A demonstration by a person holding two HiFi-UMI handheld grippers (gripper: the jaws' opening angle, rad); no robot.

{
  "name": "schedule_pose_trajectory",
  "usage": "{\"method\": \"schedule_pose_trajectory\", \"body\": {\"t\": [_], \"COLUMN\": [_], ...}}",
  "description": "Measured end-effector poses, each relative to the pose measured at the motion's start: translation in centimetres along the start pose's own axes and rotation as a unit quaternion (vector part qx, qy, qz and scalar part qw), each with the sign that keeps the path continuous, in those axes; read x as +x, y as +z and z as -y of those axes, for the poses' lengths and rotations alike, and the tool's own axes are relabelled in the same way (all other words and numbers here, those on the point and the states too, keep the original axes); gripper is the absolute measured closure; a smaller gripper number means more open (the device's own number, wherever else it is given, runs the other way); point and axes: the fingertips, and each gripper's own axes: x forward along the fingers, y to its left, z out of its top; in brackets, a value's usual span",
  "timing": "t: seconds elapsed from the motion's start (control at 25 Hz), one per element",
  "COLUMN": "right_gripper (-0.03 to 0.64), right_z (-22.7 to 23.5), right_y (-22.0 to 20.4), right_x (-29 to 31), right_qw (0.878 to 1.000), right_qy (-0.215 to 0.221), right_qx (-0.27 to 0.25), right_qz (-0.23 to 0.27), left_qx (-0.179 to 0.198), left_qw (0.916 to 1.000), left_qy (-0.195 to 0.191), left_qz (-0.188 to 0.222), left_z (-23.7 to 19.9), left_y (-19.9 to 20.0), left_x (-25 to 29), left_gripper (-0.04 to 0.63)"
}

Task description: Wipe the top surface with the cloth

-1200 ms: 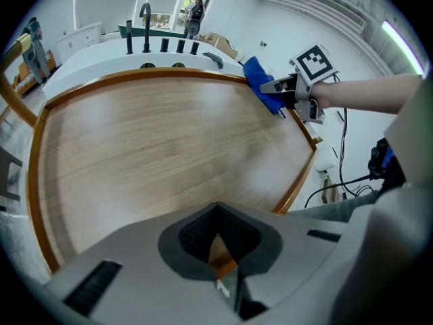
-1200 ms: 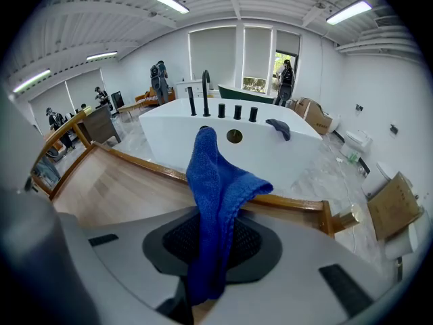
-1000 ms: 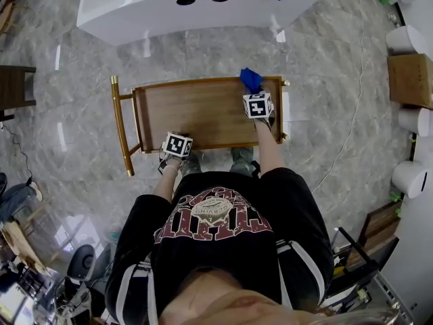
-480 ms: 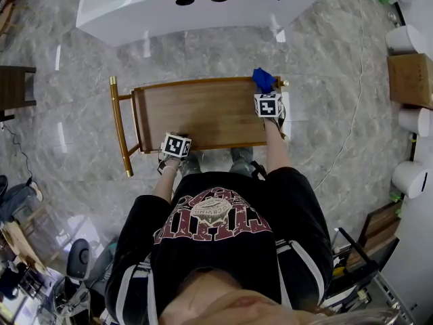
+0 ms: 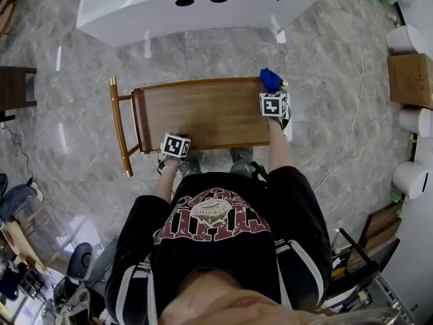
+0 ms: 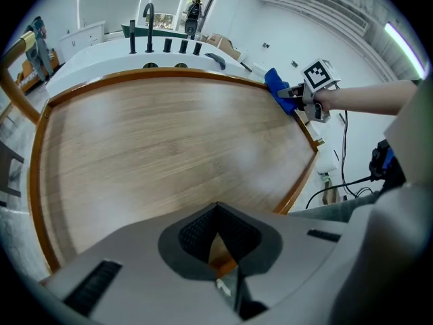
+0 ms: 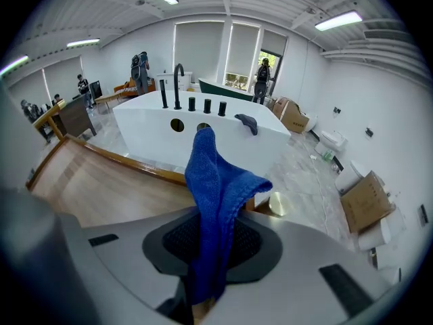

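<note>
Your right claw [image 5: 272, 92] has the wooden cart surface [image 5: 203, 114] spreading to its left, the cloth [image 5: 270, 80] just ahead. Left gripper view: your left claw [image 6: 218, 276] looks pinched on the near rim [image 6: 215, 254]; steady the cart there. Right gripper view: jaws clamp the blue terry cloth, which is bunched upright. Press it flat, then sweep leftward.

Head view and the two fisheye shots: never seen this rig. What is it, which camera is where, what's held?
No robot: a person holds a two-jaw gripper in each hand. The head view looks down from their head; each other view rides on one gripper, looking along its jaws. The right gripper is shut on a blue cloth at the far right corner of the wooden cart top, which is otherwise bare. The left gripper seems clamped on the top's near rim.
</note>
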Motion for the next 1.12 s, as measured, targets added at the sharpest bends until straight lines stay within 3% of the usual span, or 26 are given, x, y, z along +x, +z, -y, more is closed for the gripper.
{"method": "schedule_pose_trajectory", "body": {"t": [1.12], "right_gripper": [0.538], "right_z": [-0.6], "right_y": [-5.4], "right_x": [-3.0], "right_qw": [1.0], "right_qy": [-0.008], "right_qx": [0.028], "right_qz": [0.002], "left_qx": [0.01], "left_qw": [0.9999], "left_qy": [-0.007], "left_qz": [-0.005], "left_z": [0.0], "left_y": [-0.2], "left_x": [0.2], "left_gripper": [0.548]}}
